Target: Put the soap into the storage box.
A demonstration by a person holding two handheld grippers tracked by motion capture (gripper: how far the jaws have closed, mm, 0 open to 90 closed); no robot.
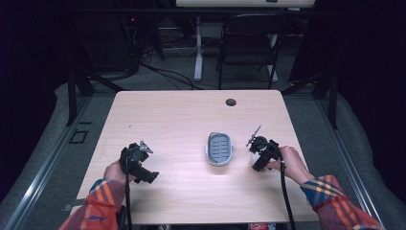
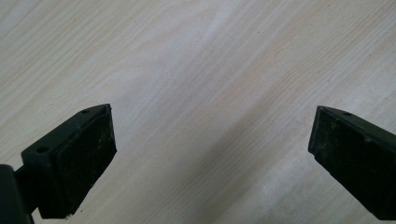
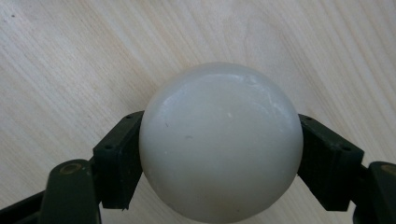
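A smooth white ball sits between the black jaws of my right gripper, which is shut on it just above the wooden table. In the high view this right gripper is at the right of the table, with the white ball showing at its tip, right of a small grey oval dish with a slotted floor. My left gripper rests at the table's front left. Its jaws stand wide open over bare wood in the left gripper view, with nothing between them.
The light wooden table has a round cable hole near its far edge. Beyond it stand a black chair and a white desk leg, with cables on the floor. Dark frame legs flank both sides.
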